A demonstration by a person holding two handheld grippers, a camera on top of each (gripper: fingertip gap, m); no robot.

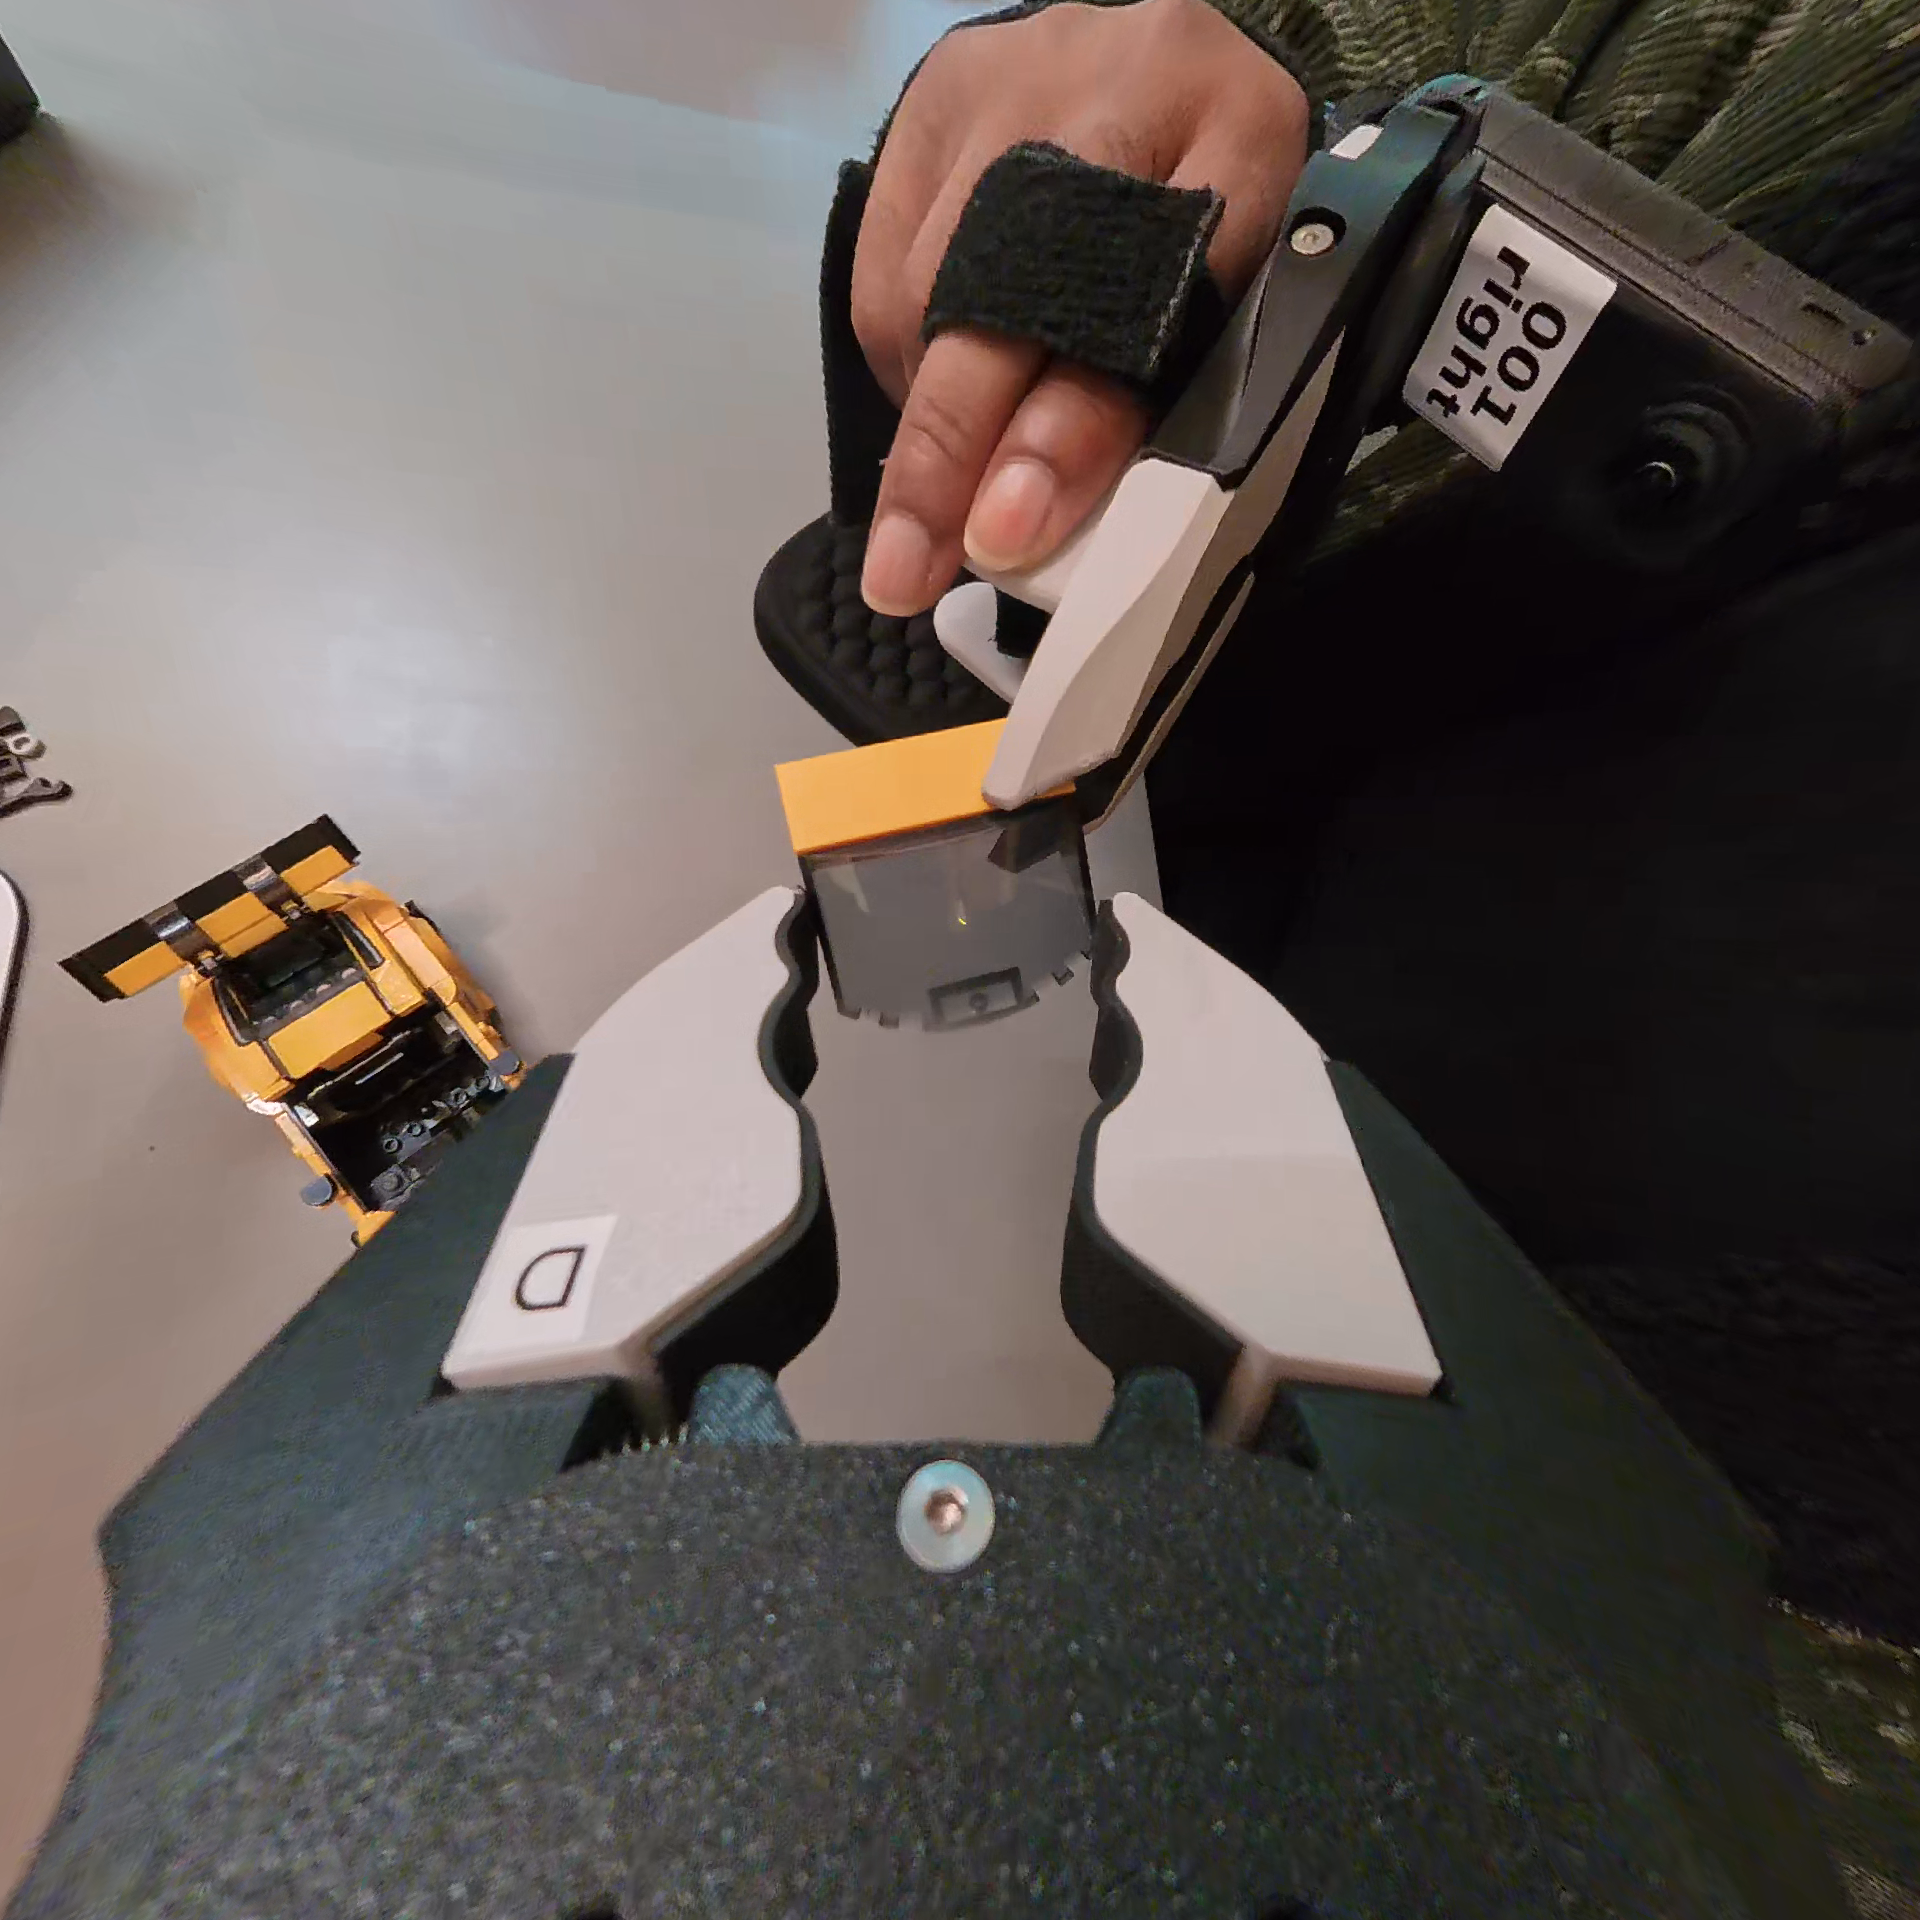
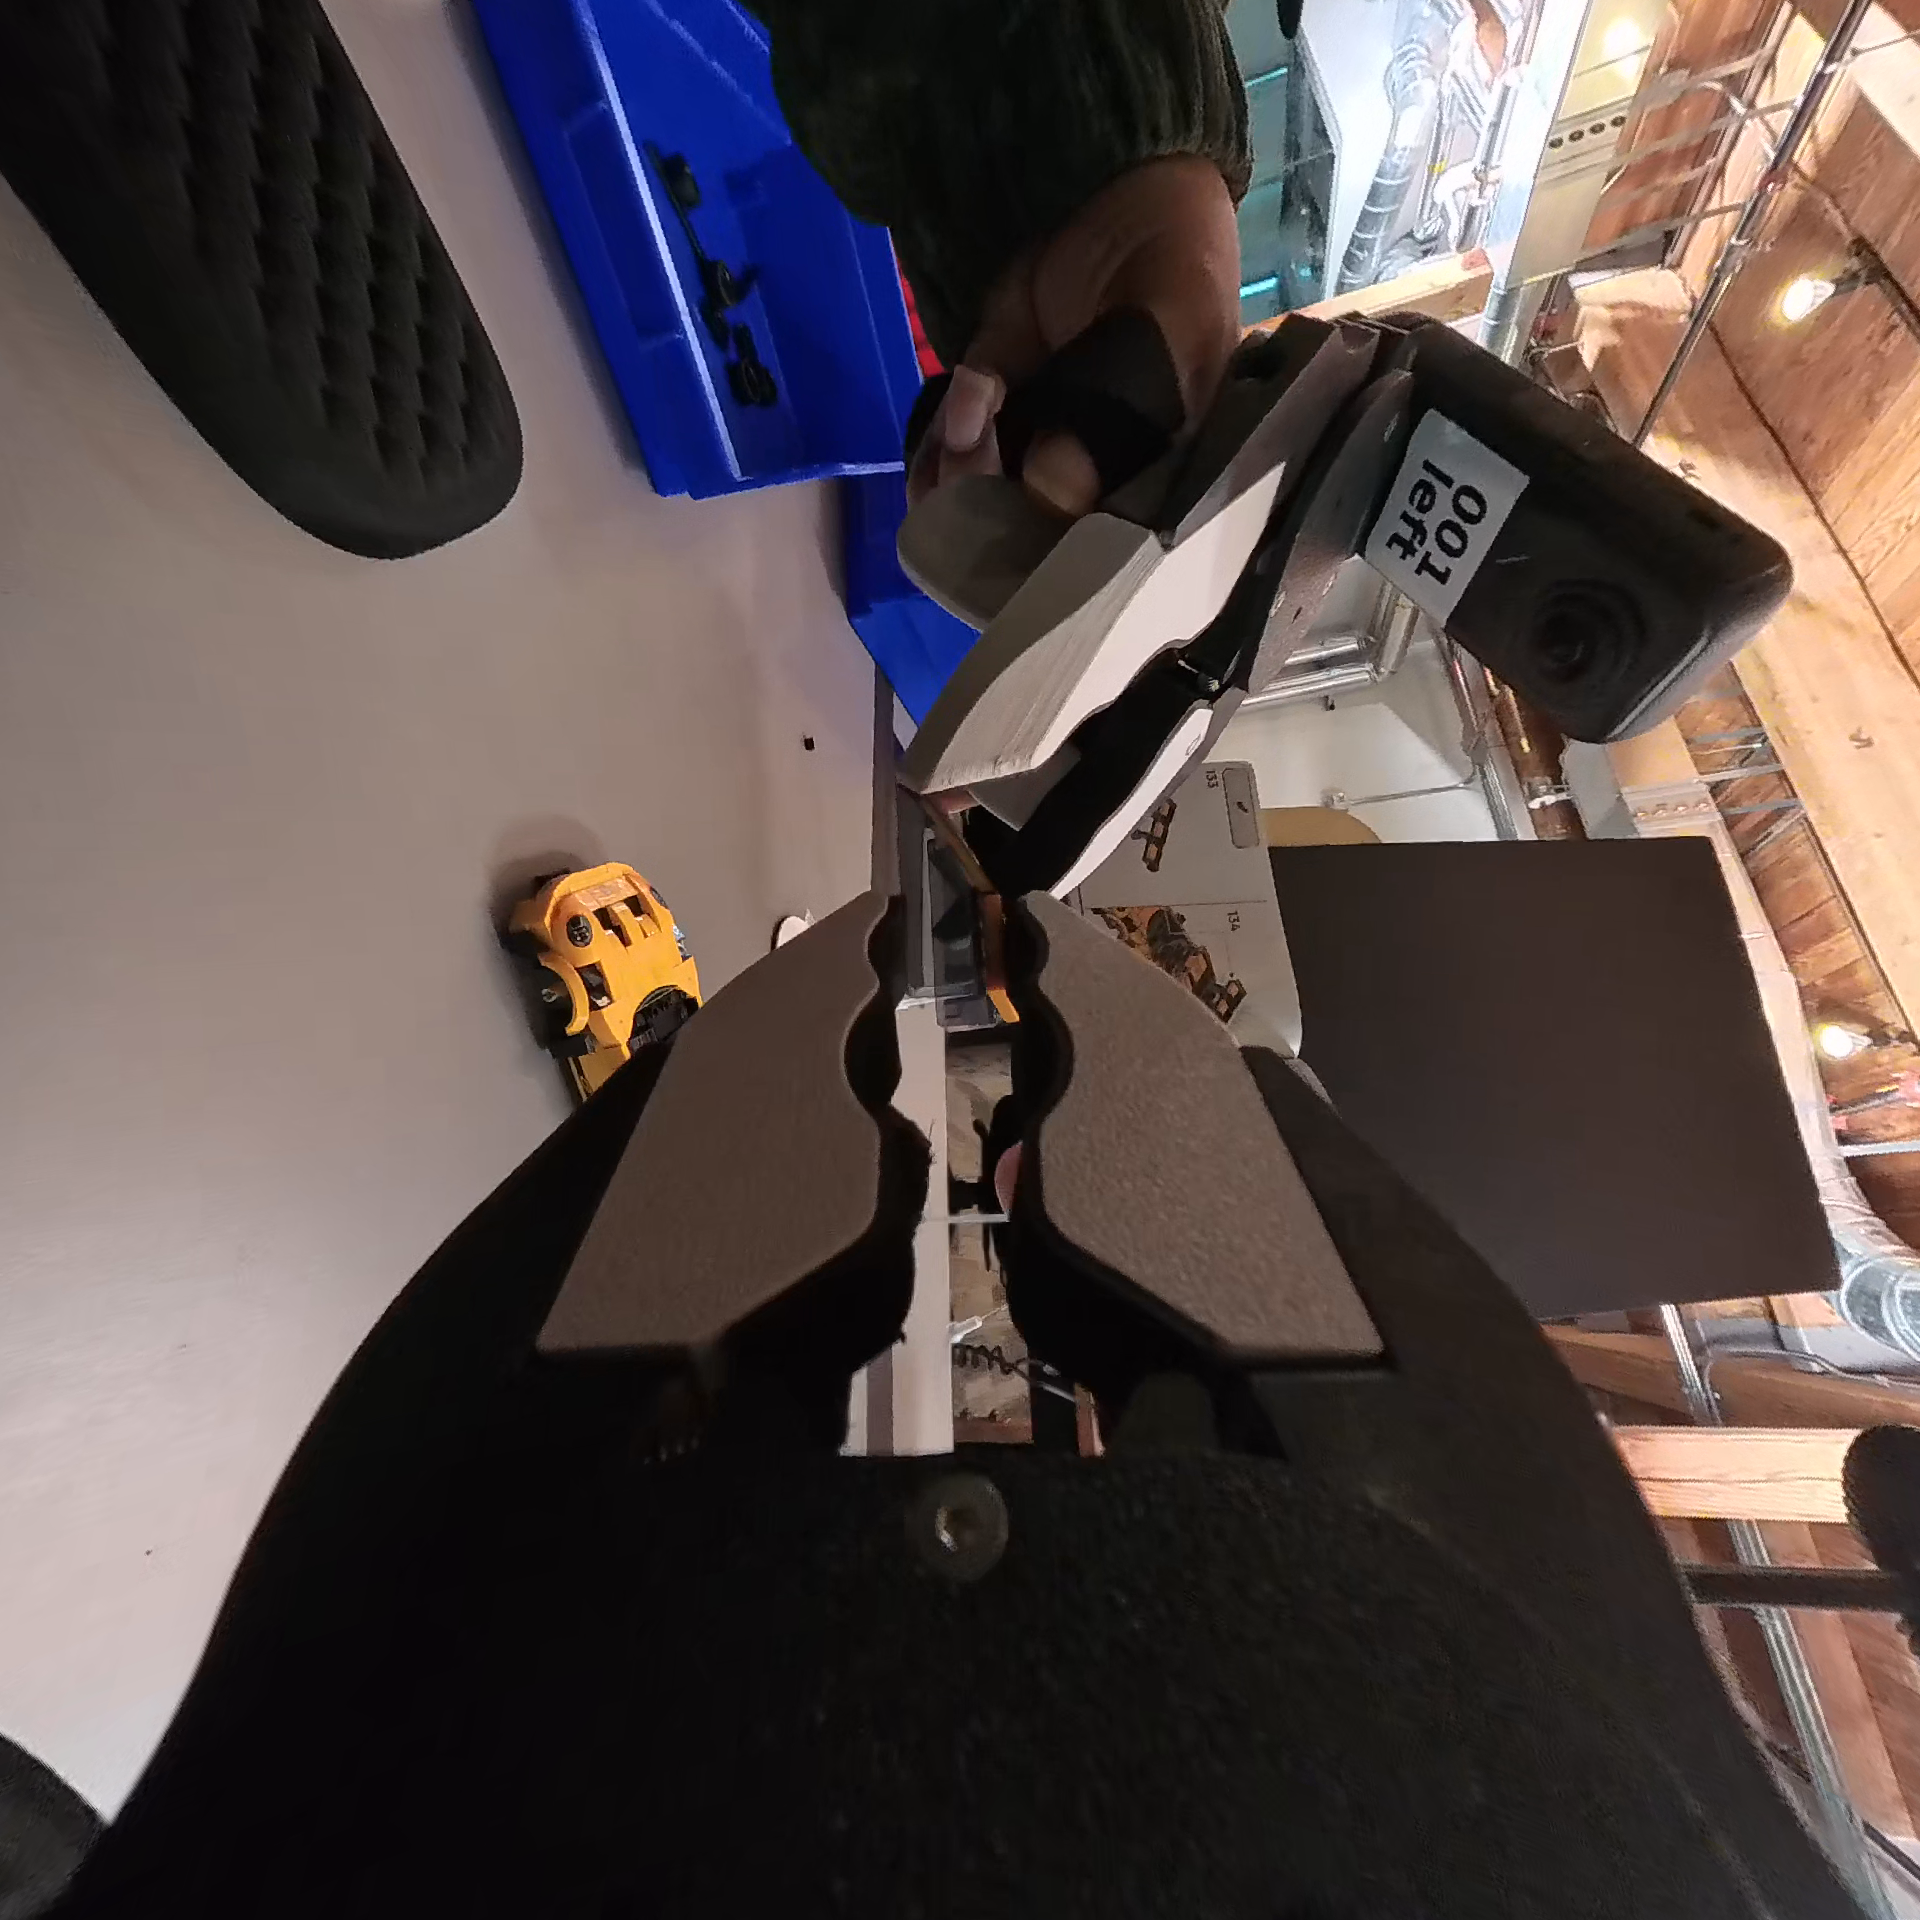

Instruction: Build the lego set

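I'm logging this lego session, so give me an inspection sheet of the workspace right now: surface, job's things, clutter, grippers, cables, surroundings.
Surface: pale grey table, mostly bare.
Job's things: yellow and black lego car lying on the table, part built; smoky windscreen piece with yellow plate held in the air between both grippers.
Clutter: blue parts bin holding small black pieces; black studded pad; open instruction booklet.
Grippers: left gripper closed on the windscreen piece's sides; right gripper pinching its yellow plate end.
Cables: nothing seen.
Surroundings: wooden beams and ceiling lamps; dark panel.
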